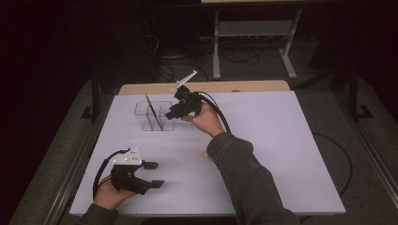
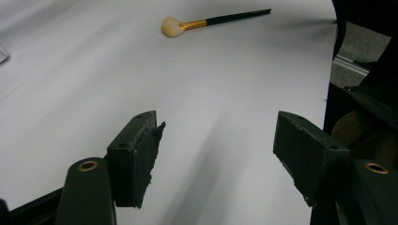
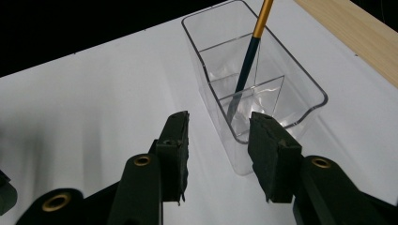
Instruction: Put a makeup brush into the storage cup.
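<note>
High view: I count one clear plastic three-compartment organiser on the white table, one slim black-and-gold brush handle leaning inside it. My right gripper sits just beside it, jaws apart, empty; my left gripper likewise. Left gripper view adds a second, fluffy cream-headed brush lying flat.

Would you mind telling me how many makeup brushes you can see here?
2. One brush stands tilted in the clear organizer; the other brush lies flat on the white table.
</note>
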A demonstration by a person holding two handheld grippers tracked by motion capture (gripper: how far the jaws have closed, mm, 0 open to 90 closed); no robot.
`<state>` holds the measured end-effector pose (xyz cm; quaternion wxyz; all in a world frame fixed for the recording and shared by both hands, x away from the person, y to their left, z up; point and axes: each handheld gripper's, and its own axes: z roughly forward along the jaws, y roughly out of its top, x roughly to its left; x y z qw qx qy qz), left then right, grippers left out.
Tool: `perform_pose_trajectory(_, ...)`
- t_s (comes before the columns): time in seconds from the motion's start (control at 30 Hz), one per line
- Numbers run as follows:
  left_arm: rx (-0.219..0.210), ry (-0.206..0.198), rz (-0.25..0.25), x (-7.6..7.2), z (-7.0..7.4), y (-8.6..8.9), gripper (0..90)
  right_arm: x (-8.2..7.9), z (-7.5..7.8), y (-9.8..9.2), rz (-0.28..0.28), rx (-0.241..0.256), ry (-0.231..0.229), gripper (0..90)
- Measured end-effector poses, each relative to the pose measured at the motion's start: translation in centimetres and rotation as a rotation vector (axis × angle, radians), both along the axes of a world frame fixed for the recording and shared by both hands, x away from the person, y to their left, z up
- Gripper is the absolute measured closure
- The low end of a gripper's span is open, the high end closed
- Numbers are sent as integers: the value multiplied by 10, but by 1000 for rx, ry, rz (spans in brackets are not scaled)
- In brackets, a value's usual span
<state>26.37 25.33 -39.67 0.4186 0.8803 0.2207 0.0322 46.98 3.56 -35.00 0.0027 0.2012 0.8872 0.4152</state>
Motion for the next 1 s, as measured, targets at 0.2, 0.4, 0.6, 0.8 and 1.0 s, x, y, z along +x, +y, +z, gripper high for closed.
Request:
perform_pose_trajectory(0.2,-1,4,4,0,-1,-1,301,-2,-1,-10,-7,5,2,551)
perform_pose_trajectory(0.4,-4,2,3,0,-1,-2,298,-6,-2,-21,-20,8,3,539)
perform_pose_trajectory(0.6,-4,3,3,1,-1,-3,298,-9,-4,-31,-23,12,5,524)
perform_pose_trajectory(0.8,0,1,0,1,-1,-2,297,-13,-5,-41,-37,16,0,517)
perform_pose_trajectory(1.0,-5,10,13,1,-2,-2,292,-16,-5,-50,-49,13,10,504)
